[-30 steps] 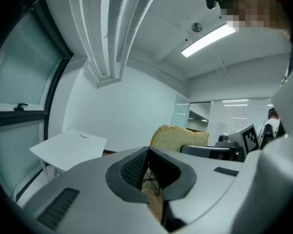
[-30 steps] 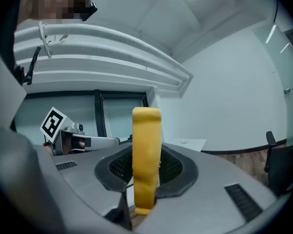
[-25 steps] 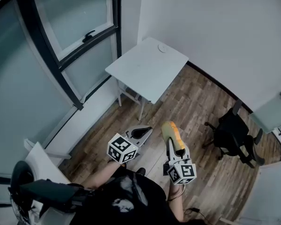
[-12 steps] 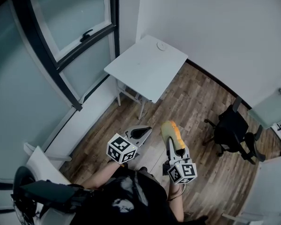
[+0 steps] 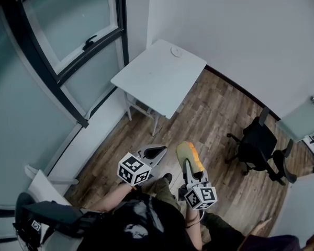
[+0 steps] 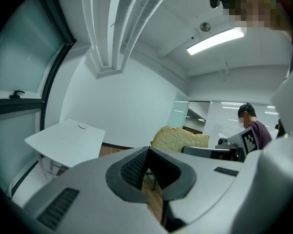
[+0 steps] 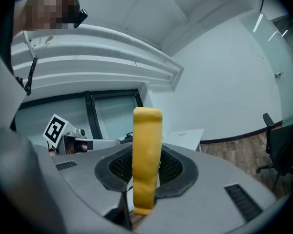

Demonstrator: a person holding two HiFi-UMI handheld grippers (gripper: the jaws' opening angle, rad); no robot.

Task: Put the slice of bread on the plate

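At the left, the left gripper (image 5: 157,151) hung over the wooden floor (image 5: 220,114), jaws pressed together on nothing. Just right of it, the right gripper (image 5: 191,164) clamped the slice of bread (image 5: 187,152) upright, well apart from the plate (image 5: 176,51) on the white table (image 5: 152,82) beyond. An office chair (image 5: 257,148) stood farther right.

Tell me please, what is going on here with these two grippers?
A person stands on a wooden floor and holds a gripper in each hand. The right gripper is closed on a slice of bread, which stands upright on its edge between the jaws. The left gripper is shut and holds nothing. The white table, with a small plate near its far corner, stands some way ahead, so the bread is not yet on the plate.
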